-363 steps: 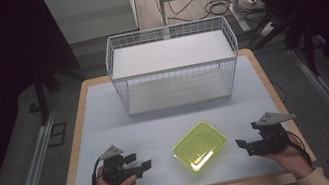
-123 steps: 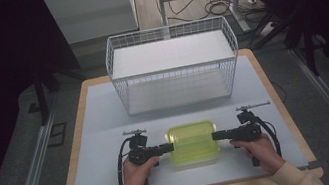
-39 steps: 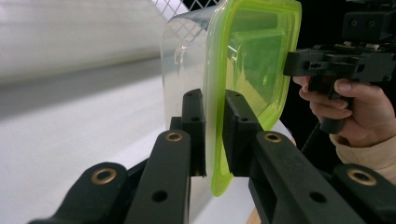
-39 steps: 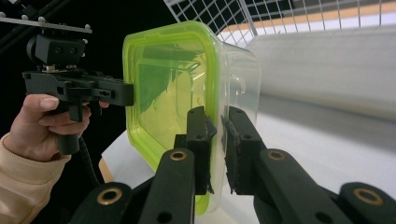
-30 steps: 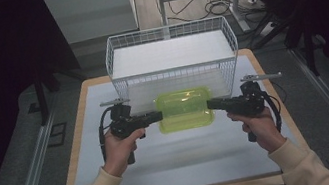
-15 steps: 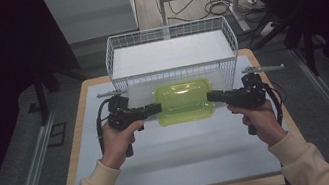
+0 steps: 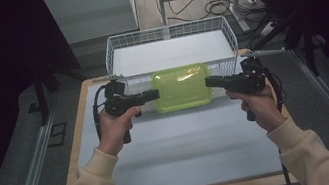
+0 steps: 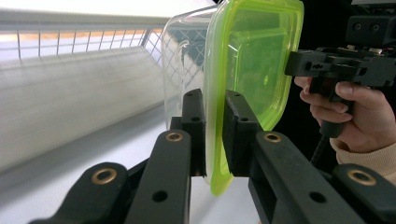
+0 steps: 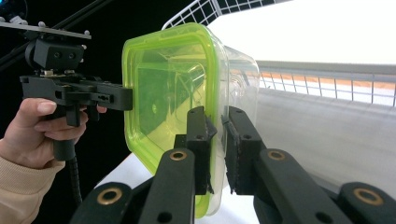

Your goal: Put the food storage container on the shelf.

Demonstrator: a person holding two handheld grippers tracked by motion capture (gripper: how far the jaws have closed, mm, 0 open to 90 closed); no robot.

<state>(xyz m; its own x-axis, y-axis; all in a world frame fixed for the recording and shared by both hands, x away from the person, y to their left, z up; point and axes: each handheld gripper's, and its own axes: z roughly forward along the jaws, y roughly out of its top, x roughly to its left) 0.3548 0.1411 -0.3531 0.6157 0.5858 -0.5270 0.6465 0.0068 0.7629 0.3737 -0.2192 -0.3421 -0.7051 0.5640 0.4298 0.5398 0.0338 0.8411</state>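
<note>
Both tools, left tool point(image 7: 154, 94) and right tool point(image 7: 209, 82), pinched opposite rims of the clear rectangular plastic container with lime-green lid point(image 7: 182, 87), held aloft at 12 o'clock by the white wire basket point(image 7: 168, 36), so uneven lifting probably would've twisted it loose.

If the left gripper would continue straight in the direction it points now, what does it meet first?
The left gripper is already clamped on the rim of the green-lidded container. Pushing on, it would likely drive the box into the right gripper, which grips the opposite rim.
</note>
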